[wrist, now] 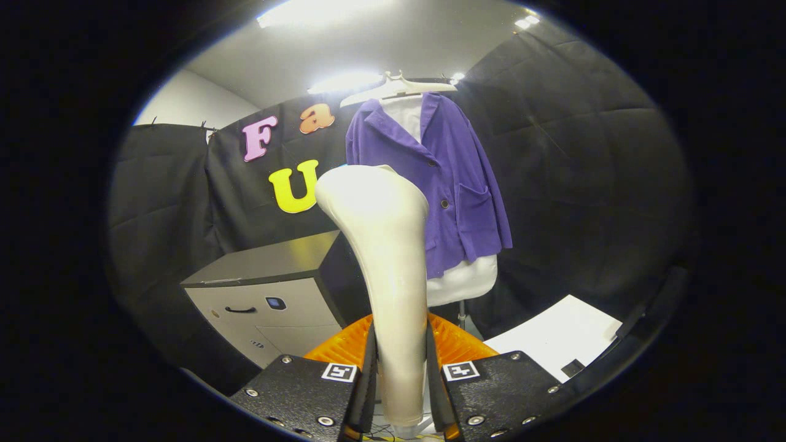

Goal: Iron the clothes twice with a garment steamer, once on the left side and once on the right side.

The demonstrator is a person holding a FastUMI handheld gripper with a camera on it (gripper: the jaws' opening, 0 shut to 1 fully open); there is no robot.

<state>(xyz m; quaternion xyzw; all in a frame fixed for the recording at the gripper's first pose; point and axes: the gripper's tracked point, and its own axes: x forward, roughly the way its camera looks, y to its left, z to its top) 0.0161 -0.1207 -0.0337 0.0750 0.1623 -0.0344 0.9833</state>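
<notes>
Tool [399,380]: clamped on the steamer [384,258], both fingers pressing its slim handle | Steamer: upright, rigid smooth shell, likely slippery and top-heavy, so best held low on the handle | Jacket [439,178]: hanging beyond the steamer head, apart from it, soft and yielding.

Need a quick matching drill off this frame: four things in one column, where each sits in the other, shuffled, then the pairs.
Things
1. steamer
2. purple jacket
3. grey cabinet
4. white sheet

Places
A. lying flat, low, to the right of the fingers
B. clamped upright between the two fingers of the gripper
C. standing against the black cloth wall, to the left of the steamer
D. hanging on a hanger over a white dress form, beyond the steamer

Pairs: 1-B, 2-D, 3-C, 4-A
</notes>
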